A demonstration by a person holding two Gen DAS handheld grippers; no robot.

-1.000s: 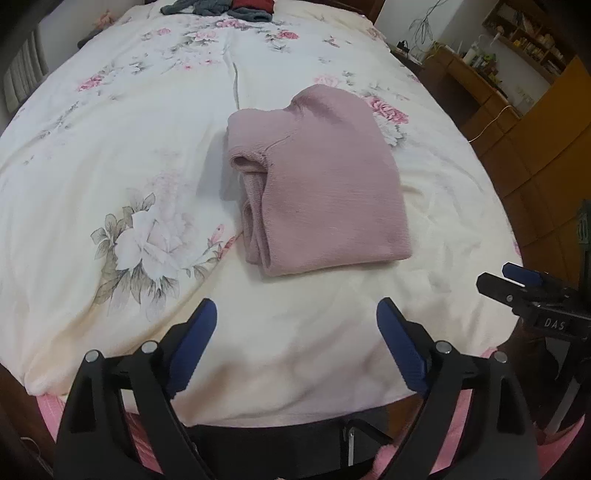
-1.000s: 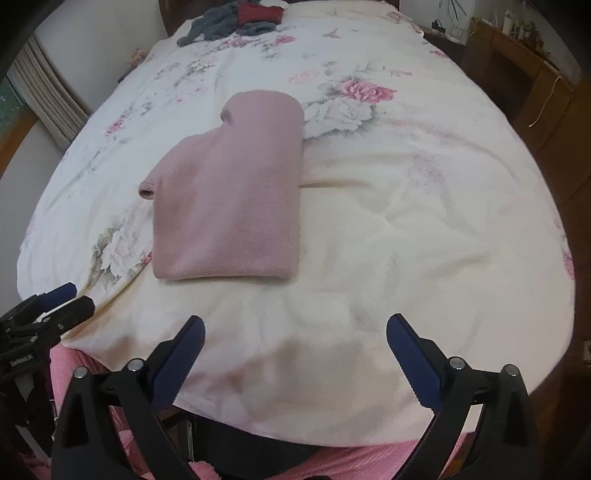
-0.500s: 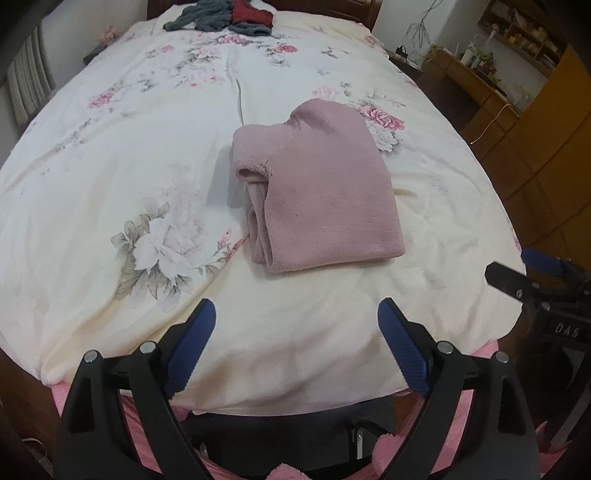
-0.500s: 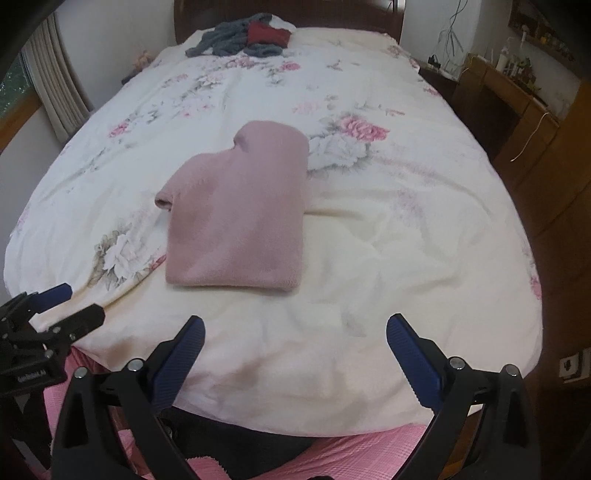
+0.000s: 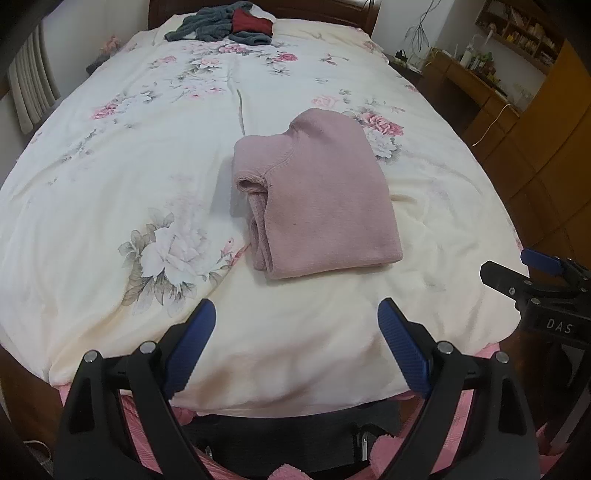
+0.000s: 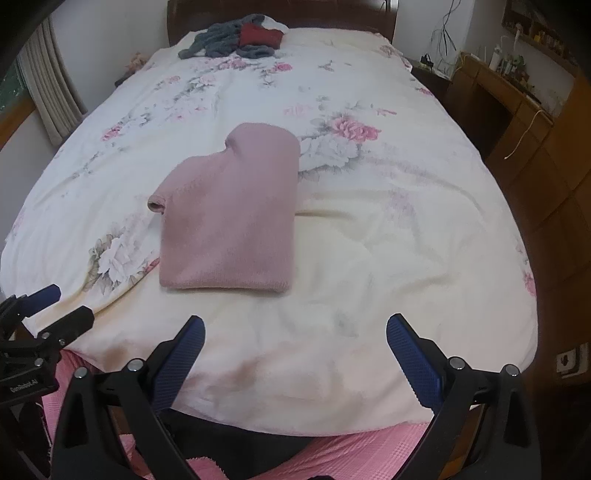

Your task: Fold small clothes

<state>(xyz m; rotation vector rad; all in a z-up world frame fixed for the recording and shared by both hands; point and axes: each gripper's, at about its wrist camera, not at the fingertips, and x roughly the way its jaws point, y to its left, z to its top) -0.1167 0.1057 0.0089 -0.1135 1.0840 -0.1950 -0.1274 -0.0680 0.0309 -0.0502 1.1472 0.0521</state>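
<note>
Two tongs, left tongs (image 5: 295, 325) and right tongs (image 6: 295, 339), gape above one folded pink sweater (image 5: 321, 199)

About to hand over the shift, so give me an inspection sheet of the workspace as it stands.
Surface: floral bedspread, wrinkled near the foot.
Job's things: pink garment folded, lying flat mid-bed.
Clutter: grey and red clothes pile by the headboard.
Grippers: left gripper and right gripper both open, empty, off the garment.
Cables: cord hanging off the wooden desk.
Surroundings: curtain on the left, wooden wardrobe on the right.
</note>
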